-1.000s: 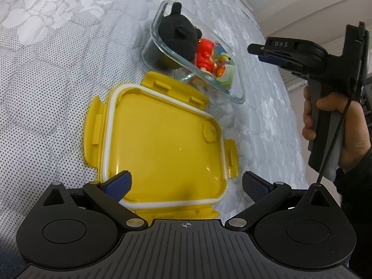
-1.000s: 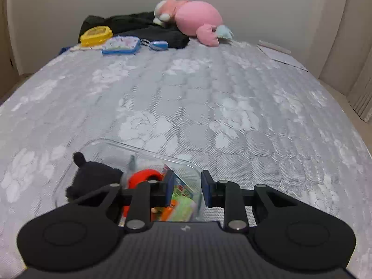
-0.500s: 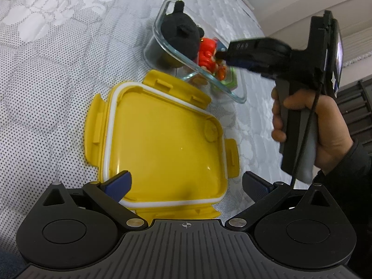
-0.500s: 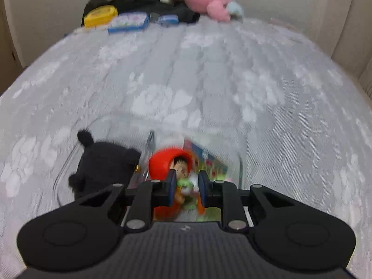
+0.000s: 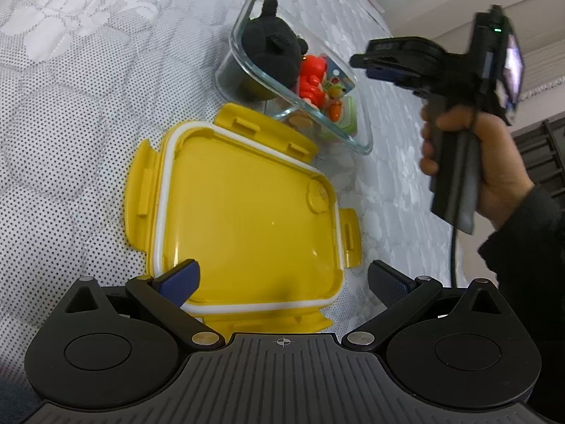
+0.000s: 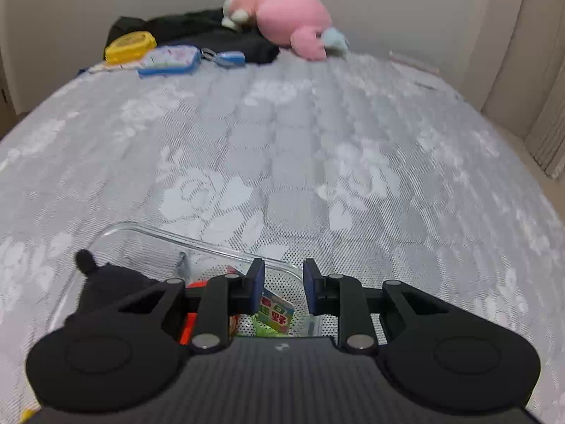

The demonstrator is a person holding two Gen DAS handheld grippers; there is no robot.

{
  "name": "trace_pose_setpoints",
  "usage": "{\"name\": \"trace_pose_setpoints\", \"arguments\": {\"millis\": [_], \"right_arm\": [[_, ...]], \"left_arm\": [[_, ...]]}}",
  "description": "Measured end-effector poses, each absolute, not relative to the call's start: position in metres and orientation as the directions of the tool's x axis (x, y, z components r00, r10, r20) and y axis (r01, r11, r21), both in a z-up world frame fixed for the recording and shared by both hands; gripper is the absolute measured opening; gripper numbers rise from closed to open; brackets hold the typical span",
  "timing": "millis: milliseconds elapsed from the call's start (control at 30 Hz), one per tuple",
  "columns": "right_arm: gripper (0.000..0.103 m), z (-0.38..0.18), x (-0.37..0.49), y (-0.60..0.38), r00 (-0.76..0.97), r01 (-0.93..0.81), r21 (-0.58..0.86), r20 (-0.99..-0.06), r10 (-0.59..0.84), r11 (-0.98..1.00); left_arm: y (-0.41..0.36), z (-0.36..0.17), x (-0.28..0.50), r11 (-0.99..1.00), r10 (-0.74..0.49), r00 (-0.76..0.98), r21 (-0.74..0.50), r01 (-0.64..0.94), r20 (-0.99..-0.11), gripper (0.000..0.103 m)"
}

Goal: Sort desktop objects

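Having pulled back from the glass container (image 5: 365, 143), right gripper (image 6: 280, 288) fingers opening, empty, risking clipping its rim; left gripper (image 5: 282, 277) gaping over yellow lid (image 5: 247, 219).

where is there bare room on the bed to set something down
The wide stretch of bedspread between the glass container and the pink plush is bare. It is crowded by the yellow lid next to the container, and along the far edge.

Clear glass container (image 5: 356, 141) packed with black plush (image 5: 272, 54) and toys; yellow lid (image 5: 247, 219) flat alongside, inner face up
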State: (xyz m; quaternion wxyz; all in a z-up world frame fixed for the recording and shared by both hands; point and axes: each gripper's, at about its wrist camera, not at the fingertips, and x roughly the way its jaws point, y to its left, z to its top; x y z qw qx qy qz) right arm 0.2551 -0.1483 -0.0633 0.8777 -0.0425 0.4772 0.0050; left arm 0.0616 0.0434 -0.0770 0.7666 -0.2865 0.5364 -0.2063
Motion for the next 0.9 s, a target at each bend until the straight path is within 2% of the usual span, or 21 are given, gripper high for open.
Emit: {"name": "trace_pose_setpoints", "arguments": {"millis": [100,200,267,367,467,567,700,900], "right_arm": [[0.026,-0.076,0.255,-0.150,0.491,-0.017,-0.022,-0.871,-0.010,1.000],[0.026,-0.064,0.244,-0.144,0.557,-0.040,-0.015,-0.831,0.010,0.999],[0.026,-0.047,0.234,-0.133,0.601,-0.103,0.014,-0.796,0.073,0.995],[0.026,-0.032,0.229,-0.107,0.563,-0.221,0.122,-0.794,0.229,0.968],[0.026,-0.038,0.229,-0.079,0.505,-0.287,0.135,-0.820,0.270,0.948],[0.026,-0.055,0.229,-0.067,0.490,-0.265,0.084,-0.846,0.209,0.961],[0.040,-0.062,0.234,-0.081,0.486,-0.173,0.156,-0.845,0.222,0.972],[0.041,-0.066,0.231,-0.091,0.460,-0.093,0.222,-0.855,0.240,0.971]], "left_arm": [[0.044,-0.078,0.062,0.748,-0.626,0.337,-0.664,0.004,-0.703,0.103],[0.043,-0.078,0.062,0.747,-0.627,0.337,-0.664,0.005,-0.703,0.103],[0.042,-0.078,0.063,0.748,-0.627,0.337,-0.664,0.006,-0.703,0.103],[0.040,-0.079,0.063,0.750,-0.626,0.332,-0.661,0.009,-0.706,0.103],[0.041,-0.080,0.063,0.748,-0.627,0.331,-0.663,0.005,-0.705,0.103],[0.044,-0.080,0.063,0.738,-0.633,0.335,-0.674,-0.009,-0.698,0.103],[0.043,-0.079,0.064,0.739,-0.634,0.335,-0.674,-0.005,-0.697,0.103],[0.044,-0.080,0.065,0.732,-0.639,0.340,-0.681,-0.008,-0.690,0.103]]}}
